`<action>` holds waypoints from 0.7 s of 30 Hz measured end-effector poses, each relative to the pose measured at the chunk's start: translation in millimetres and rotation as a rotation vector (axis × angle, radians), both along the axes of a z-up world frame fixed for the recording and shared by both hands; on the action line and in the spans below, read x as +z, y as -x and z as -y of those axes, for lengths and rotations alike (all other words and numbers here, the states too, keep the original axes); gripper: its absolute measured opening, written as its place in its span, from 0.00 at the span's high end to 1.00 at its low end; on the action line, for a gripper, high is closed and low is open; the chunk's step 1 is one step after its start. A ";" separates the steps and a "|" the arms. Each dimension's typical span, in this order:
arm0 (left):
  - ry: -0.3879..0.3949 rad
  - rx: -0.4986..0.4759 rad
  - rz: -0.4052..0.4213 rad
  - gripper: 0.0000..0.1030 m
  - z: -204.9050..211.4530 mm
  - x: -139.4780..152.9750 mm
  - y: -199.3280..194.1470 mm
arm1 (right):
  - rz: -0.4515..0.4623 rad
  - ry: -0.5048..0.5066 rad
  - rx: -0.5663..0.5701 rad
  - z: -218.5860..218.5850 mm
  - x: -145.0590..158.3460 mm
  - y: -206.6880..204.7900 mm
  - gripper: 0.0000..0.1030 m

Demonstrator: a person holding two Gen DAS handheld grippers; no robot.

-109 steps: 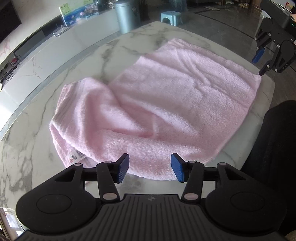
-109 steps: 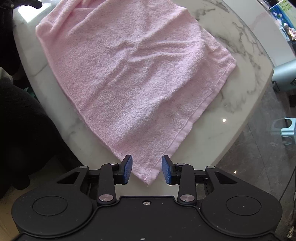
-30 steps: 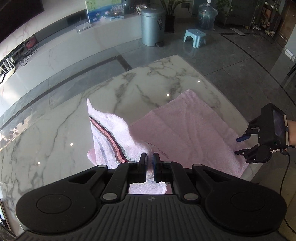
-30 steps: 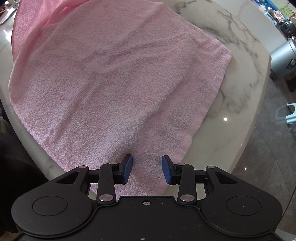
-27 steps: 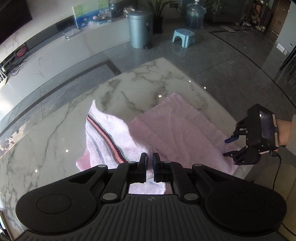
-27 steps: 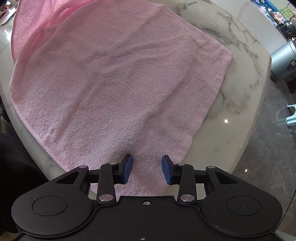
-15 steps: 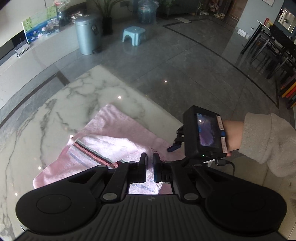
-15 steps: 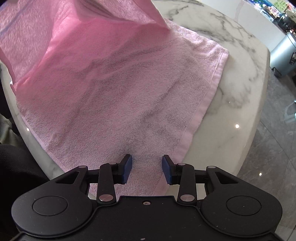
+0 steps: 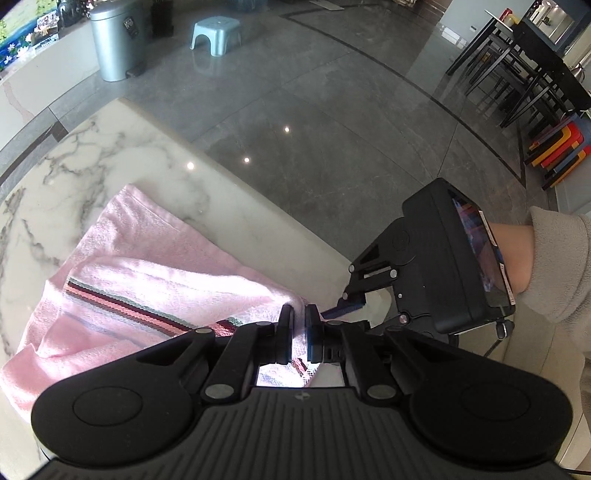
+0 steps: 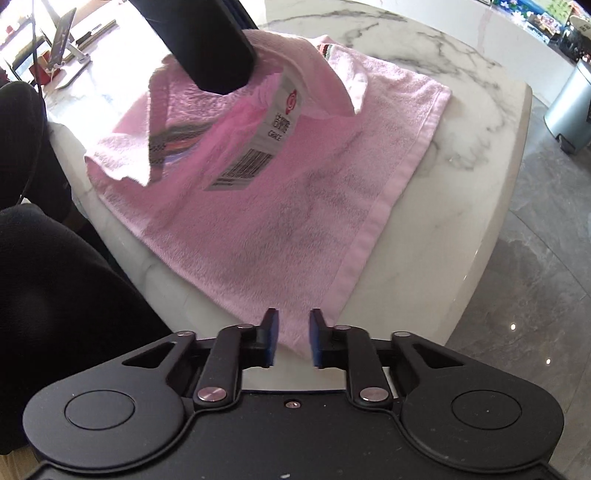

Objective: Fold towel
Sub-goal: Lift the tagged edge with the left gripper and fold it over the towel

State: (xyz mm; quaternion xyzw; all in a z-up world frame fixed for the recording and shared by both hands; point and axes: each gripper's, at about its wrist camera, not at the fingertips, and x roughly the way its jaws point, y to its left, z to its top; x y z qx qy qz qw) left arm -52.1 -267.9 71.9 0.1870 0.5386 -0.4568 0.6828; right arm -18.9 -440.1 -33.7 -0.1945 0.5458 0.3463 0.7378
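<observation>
A pink towel lies on a white marble table. My left gripper is shut on a corner of the towel and holds it up, folded over the rest, with a striped band and a white label showing. The left gripper also shows in the right wrist view, above the towel. My right gripper is open, its fingers either side of the towel's near corner at the table edge. It shows in the left wrist view, just right of the left gripper.
A grey bin and a blue stool stand on the tiled floor beyond the table. Black chairs are at the far right. A dark seat sits left of the table edge.
My left gripper has carried the lifted towel corner across the towel toward the right gripper. The right gripper's jaws have narrowed a little around the near corner.
</observation>
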 end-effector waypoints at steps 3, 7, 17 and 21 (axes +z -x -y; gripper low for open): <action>-0.007 -0.017 -0.021 0.95 8.5 -9.5 3.8 | 0.009 -0.005 -0.019 5.3 -5.4 8.0 0.93; -0.007 -0.036 -0.055 0.95 21.0 -19.9 8.6 | 0.007 -0.023 -0.031 5.6 -10.6 5.7 0.93; -0.047 -0.062 -0.146 0.95 46.7 -69.0 13.4 | 0.018 -0.017 -0.025 17.8 -8.7 14.2 0.92; -0.041 -0.055 -0.195 0.95 49.8 -86.3 10.8 | 0.018 0.004 -0.022 23.0 -7.5 20.8 0.92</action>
